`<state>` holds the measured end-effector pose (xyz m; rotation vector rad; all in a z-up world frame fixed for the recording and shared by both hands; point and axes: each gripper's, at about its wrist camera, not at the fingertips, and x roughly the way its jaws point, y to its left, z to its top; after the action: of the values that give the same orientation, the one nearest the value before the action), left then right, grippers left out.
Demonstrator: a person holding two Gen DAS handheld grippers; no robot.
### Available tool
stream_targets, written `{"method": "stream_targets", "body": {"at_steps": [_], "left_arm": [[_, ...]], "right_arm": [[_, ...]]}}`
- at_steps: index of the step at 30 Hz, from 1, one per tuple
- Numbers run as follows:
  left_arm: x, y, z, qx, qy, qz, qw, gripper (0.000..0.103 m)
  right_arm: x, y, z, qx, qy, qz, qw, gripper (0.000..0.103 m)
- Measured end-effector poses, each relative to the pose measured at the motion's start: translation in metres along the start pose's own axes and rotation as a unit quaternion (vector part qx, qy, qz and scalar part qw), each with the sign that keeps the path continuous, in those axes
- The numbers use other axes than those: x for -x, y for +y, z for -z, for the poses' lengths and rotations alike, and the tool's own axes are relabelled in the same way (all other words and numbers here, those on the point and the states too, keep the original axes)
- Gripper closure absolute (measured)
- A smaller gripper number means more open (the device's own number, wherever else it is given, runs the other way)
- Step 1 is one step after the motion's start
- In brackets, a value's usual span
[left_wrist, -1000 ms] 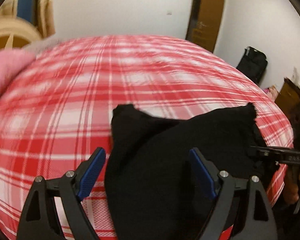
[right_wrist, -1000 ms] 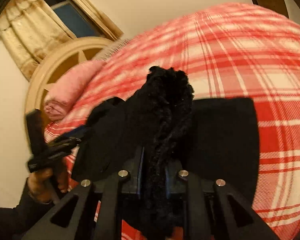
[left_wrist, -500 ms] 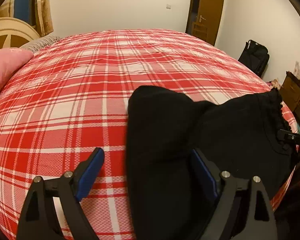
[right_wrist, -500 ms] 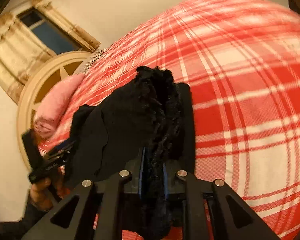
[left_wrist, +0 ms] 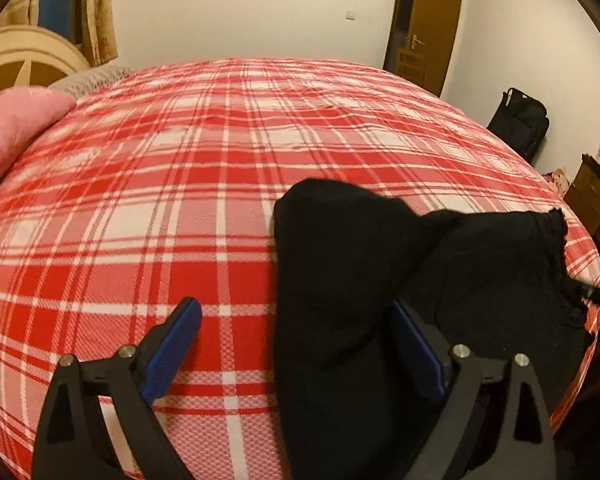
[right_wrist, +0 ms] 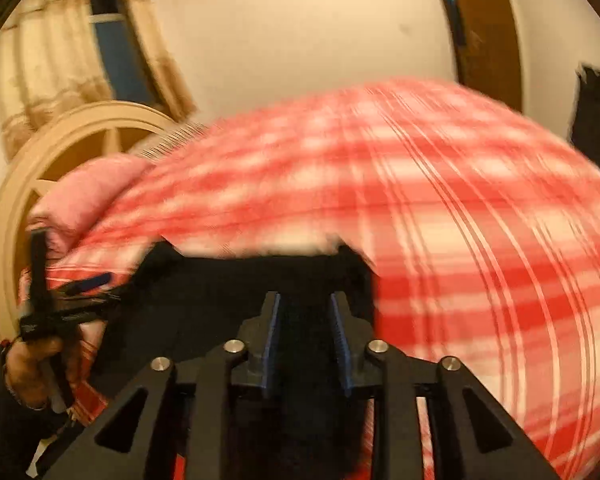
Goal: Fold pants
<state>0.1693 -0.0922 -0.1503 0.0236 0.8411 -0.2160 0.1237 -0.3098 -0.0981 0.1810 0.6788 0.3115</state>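
Pants lie doubled at the bed's near edge; left gripper gapes empty; right gripper has just been opening, cloth loose between; further folds likely remain

left wrist: low and close over the near edge of the plaid bed, facing the door | right wrist: same edge, blurred, facing the headboard | shared: black pants, pink pillow

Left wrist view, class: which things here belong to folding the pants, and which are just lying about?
Belong to the job:
black pants
left gripper
plaid bedspread, the work surface

Just lying about:
pink pillow
black bag
door
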Motion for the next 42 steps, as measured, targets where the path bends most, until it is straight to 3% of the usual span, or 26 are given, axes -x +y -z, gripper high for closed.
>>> {"method": "stream_targets", "body": {"at_steps": [2,4,7,8,11,16,22,27,34,42], "left_arm": [[0.001,0.000,-0.008,0.000,-0.005,-0.004,1.0000,0.007],[0.000,-0.001,-0.017,-0.005,-0.009,-0.012,0.9999,0.007],[-0.016,-0.007,-0.032,-0.033,0.005,-0.032,0.9989,0.000],[-0.023,-0.009,-0.035,-0.042,0.015,-0.039,0.9983,0.000],[-0.039,-0.012,-0.039,-0.047,0.023,-0.043,0.9977,0.000],[-0.053,-0.014,-0.040,-0.035,0.031,-0.043,0.9980,0.000],[-0.015,-0.006,-0.035,-0.009,0.006,-0.031,0.9995,0.000],[0.018,-0.009,-0.021,-0.015,-0.014,-0.012,0.9997,0.000],[0.014,-0.019,0.003,-0.035,0.010,-0.004,0.9993,0.000],[0.004,-0.012,0.011,-0.011,0.031,0.009,0.9994,0.000]], "right_arm": [[-0.011,0.011,-0.008,0.015,0.013,-0.036,0.999,0.053],[-0.034,0.011,-0.011,-0.001,0.049,-0.057,0.997,0.053],[-0.075,-0.010,-0.006,-0.038,0.105,-0.022,0.993,0.056],[-0.081,-0.018,-0.004,-0.050,0.110,-0.029,0.992,0.057],[-0.082,-0.025,-0.003,-0.064,0.104,-0.039,0.992,0.059],[-0.050,-0.008,0.003,-0.024,0.083,-0.025,0.996,0.057],[-0.009,0.030,0.026,0.072,0.059,-0.037,0.995,0.056],[-0.007,0.060,0.065,0.162,0.088,0.006,0.983,0.056],[-0.016,0.045,0.082,0.137,0.099,-0.013,0.986,0.056],[-0.012,0.042,0.088,0.139,0.090,-0.021,0.986,0.056]]}}
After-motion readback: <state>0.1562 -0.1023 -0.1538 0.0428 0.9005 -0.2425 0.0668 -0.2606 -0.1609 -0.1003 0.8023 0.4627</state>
